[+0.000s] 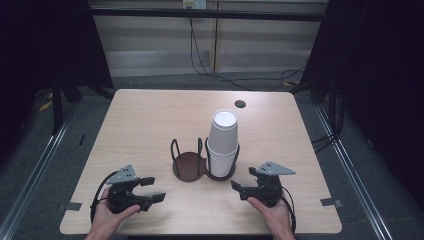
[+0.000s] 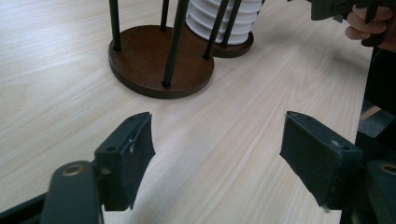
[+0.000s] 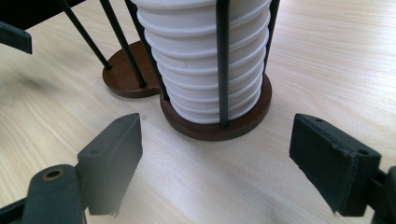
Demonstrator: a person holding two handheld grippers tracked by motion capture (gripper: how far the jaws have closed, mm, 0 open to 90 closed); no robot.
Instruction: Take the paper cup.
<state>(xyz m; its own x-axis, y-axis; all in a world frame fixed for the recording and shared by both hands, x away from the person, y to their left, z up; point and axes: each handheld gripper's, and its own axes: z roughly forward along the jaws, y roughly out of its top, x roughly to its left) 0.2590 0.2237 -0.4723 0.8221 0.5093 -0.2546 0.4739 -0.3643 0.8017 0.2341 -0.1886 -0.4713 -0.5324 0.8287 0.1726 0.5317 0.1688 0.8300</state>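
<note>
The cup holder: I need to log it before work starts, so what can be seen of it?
The cup holder is a dark brown, wood-like base of two joined round discs, each ringed by upright black wire loops. It stands upright near the middle of the light wooden table. Its left bay is empty; its right bay holds a stack of white paper cups, nested upside down and rising above the wires. No gripper touches it.

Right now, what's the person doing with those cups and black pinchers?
A person sits at a wooden table, a left gripper in one hand and a right gripper in the other. Both are open and hold nothing. Between them stands a two-ring cup holder: white paper cups fill its right ring, while the left ring is empty.
</note>
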